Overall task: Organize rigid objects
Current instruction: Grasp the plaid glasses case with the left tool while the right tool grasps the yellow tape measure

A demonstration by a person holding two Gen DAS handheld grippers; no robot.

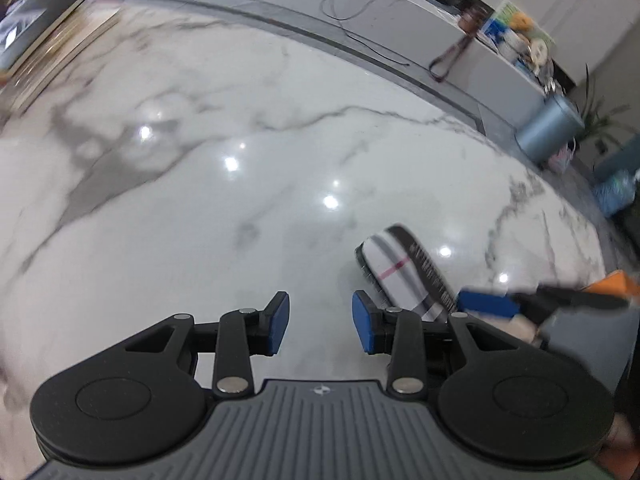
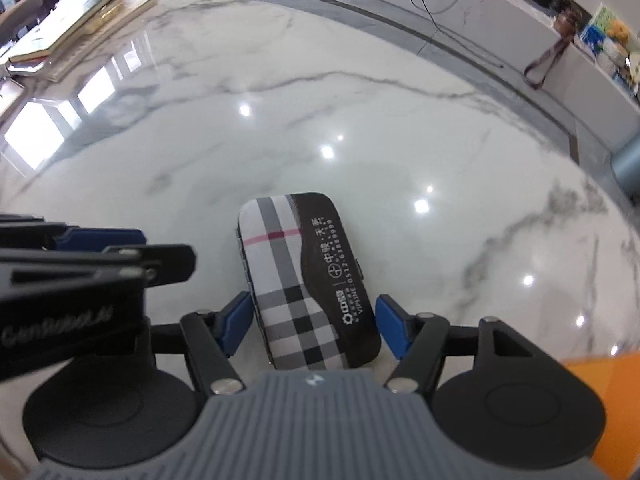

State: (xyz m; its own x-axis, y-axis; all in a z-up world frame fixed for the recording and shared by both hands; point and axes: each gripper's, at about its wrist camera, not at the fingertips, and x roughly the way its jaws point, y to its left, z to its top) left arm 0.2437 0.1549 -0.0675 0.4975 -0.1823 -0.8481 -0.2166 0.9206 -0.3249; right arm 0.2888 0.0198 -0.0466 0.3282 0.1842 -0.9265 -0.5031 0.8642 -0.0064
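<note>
A plaid case (image 2: 304, 280), grey, white and black with a pink stripe and white printed text, lies flat on the marble tabletop (image 2: 360, 128). My right gripper (image 2: 314, 326) is open and straddles the near end of the case; small gaps show between its blue pads (image 2: 394, 326) and the case's sides. My left gripper (image 1: 320, 326) is open and empty just left of the case (image 1: 404, 268). The right gripper's blue finger (image 1: 488, 304) shows at the right of the left wrist view, and the left gripper (image 2: 100, 240) shows at the left of the right wrist view.
A stack of books and boards (image 2: 76, 24) lies at the table's far left corner. Beyond the table stands a white counter with a cable (image 2: 440, 0), a brown strap (image 2: 548, 60) and colourful items (image 2: 608, 40). An orange object (image 2: 600, 384) sits at the near right.
</note>
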